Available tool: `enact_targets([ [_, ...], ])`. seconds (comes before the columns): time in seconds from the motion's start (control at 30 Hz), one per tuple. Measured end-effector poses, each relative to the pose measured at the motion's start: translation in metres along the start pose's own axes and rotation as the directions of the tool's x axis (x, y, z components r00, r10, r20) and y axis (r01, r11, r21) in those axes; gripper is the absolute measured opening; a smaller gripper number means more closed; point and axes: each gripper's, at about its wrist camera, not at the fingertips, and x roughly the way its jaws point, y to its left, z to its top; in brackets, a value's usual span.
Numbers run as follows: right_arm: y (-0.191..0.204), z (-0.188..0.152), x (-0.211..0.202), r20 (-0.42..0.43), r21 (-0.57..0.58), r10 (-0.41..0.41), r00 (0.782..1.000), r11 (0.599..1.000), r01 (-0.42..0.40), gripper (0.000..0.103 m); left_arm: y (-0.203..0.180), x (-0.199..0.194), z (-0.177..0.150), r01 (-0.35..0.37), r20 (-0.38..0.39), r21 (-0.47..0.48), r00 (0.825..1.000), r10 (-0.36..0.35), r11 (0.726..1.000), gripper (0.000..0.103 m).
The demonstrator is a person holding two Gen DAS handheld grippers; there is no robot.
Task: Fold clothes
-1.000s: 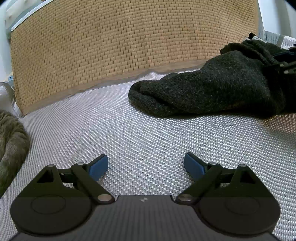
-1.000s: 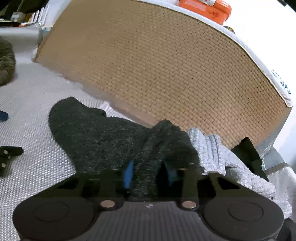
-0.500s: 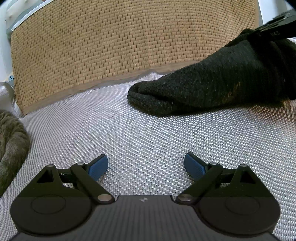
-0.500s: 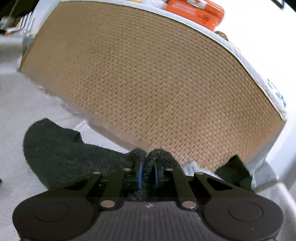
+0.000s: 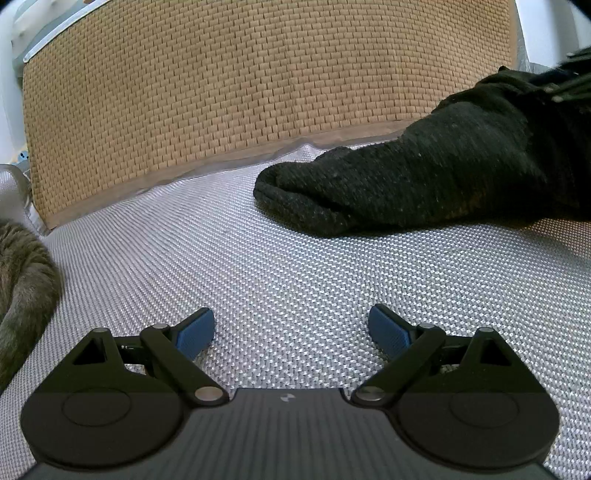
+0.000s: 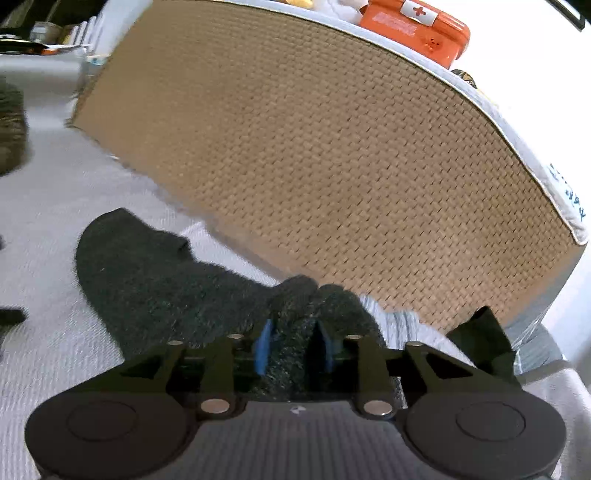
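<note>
A: Right tool (image 6: 293, 349)?
B: Clamped on a bunched end of the dark sock (image 6: 155, 280). The rest trails left across the grey woven surface (image 6: 55, 240), beside the wicker panel (image 6: 332, 166).
A: Left tool (image 5: 291, 330)?
B: Pads wide apart, nothing between them, low over the surface (image 5: 258, 280). The sock (image 5: 424, 184) lies ahead to its right.
A: Containers?
B: An orange first-aid box (image 6: 413, 27) sits on top of the panel, lid closed; contents cannot be told.

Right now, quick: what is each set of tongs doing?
Left tongs: open, empty, over the grey woven surface.
Right tongs: shut on the dark sock, gripping a bunched fold of it.
</note>
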Motion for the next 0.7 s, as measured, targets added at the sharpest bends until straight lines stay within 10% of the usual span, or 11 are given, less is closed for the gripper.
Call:
enact_targets([
  [0.4, -0.025, -0.017, -0.018, -0.006, 0.056, 0.054, 0.999, 0.997, -0.054, 0.073, 0.001, 0.001, 0.000, 0.000, 0.001, 0.003, 1.000, 0.000, 1.000, 0.094],
  [0.57, -0.036, -0.023, -0.005, -0.072, 0.205, 0.177, 0.982, 0.966, -0.159, 0.074, 0.001, 0.002, 0.000, -0.001, 0.004, 0.007, 1.000, 0.001, 1.000, 0.095],
  [0.7, -0.021, -0.025, -0.001, -0.089, 0.244, 0.221, 0.971, 0.950, -0.194, 0.053, 0.001, 0.003, 0.000, -0.001, 0.006, 0.008, 1.000, 0.001, 1.000, 0.095],
])
